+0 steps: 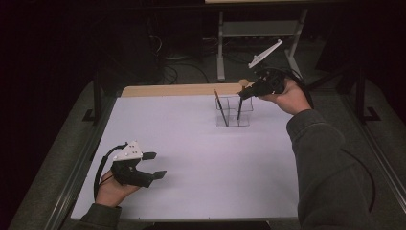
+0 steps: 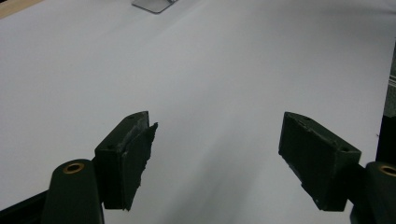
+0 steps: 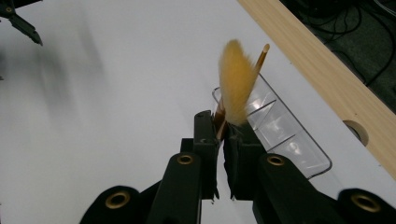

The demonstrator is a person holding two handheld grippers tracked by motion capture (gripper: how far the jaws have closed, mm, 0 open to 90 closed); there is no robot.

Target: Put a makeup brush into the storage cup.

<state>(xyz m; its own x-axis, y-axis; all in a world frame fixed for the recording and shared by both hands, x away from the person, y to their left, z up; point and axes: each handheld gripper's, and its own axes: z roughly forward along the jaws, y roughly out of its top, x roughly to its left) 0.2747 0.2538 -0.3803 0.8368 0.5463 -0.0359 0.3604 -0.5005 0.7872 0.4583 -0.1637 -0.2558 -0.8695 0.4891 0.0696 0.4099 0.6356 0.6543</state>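
The brush (image 3: 236, 91) has a fluffy yellow-orange tip and thin dark handle.

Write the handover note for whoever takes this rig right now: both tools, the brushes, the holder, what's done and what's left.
Right tool: shut on a makeup brush with tan bristles, held over the clear compartment holder at the far edge of the table.
Left tool: open, holding nothing, low over the near left of the table.
Done: another brush already leans in the holder.
Left: the handle of the held brush reaches down into the holder in the high view; whether it touches bottom I cannot tell. Likely next: seat it, open the right tool and pull back.
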